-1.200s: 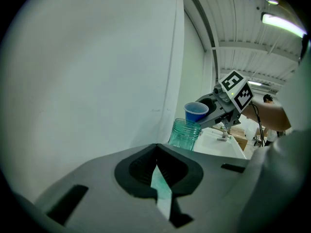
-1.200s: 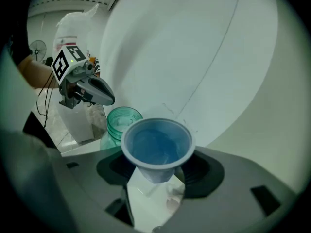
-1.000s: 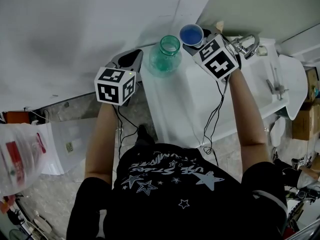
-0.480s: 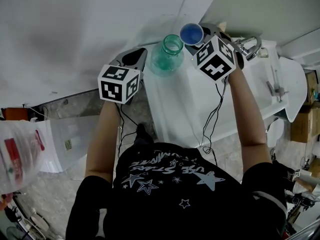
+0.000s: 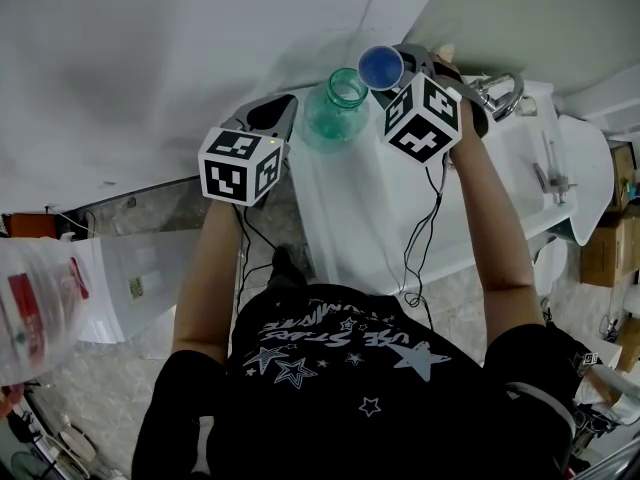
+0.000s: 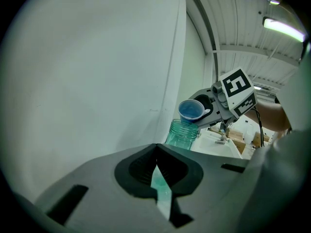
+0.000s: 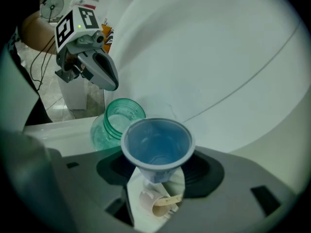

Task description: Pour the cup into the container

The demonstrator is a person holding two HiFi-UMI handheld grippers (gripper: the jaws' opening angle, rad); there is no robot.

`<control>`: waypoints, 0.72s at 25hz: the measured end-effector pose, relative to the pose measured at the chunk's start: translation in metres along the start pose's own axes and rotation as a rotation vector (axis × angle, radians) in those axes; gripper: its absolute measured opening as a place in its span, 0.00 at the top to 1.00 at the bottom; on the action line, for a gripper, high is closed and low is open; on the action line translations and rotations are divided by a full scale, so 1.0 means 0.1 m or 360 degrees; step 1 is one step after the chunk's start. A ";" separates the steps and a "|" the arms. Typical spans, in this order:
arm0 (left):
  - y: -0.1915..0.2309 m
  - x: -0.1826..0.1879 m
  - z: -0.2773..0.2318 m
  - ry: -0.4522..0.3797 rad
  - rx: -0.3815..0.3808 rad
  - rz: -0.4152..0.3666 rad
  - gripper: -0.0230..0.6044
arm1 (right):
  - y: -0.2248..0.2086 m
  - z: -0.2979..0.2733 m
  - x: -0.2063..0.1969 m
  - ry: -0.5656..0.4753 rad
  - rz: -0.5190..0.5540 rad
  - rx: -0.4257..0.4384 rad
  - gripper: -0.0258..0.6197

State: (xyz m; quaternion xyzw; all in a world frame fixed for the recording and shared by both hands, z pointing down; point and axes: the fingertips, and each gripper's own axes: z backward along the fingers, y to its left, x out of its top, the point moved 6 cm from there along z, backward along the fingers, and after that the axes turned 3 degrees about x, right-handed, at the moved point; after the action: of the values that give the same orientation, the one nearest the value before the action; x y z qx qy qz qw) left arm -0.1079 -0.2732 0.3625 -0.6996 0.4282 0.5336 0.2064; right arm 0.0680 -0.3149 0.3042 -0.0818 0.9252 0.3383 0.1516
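The white counter (image 5: pixel 400 218) runs away from the person, its far end against the pale wall (image 5: pixel 150 58) and its left edge dropping to the speckled floor (image 5: pixel 150 218). On the right a sink (image 5: pixel 530 158) with a chrome faucet (image 5: pixel 495 93) closes that side off. The widest bare stretch of counter lies between the jar and the person. The green glass jar (image 5: pixel 335 113) stands upright near the counter's far left corner, close to the wall and just inside the left edge, its mouth uncovered. Its glass looks clear through, and whether anything lies in it cannot be told. The left gripper (image 5: pixel 283 110) hangs beyond that edge, over the floor, pointing at the jar's side without touching it. Its jaws are drawn together to a thin slit with nothing between them. The right gripper (image 7: pixel 155 176) is clamped on the lower body of the blue cup (image 5: pixel 381 66), raised over the counter. The cup is tipped toward the jar, its rim just beside and a little above the jar's mouth on the right. Whether rim and mouth touch is unclear. The cup's inside shows blue; liquid cannot be made out.
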 end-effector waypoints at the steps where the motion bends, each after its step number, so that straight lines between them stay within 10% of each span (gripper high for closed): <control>1: 0.00 0.00 0.00 -0.0001 -0.0003 0.0002 0.95 | 0.00 0.00 0.00 0.0009 0.0012 -0.0009 0.54; 18: -0.04 0.00 -0.01 0.0007 -0.0026 -0.0007 0.95 | -0.02 -0.04 -0.02 0.0091 0.0162 -0.0117 0.54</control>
State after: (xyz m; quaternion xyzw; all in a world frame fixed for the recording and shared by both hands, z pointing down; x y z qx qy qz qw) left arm -0.1045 -0.2716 0.3625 -0.7032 0.4228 0.5351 0.2008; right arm 0.0697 -0.3184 0.3067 -0.0497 0.9190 0.3767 0.1047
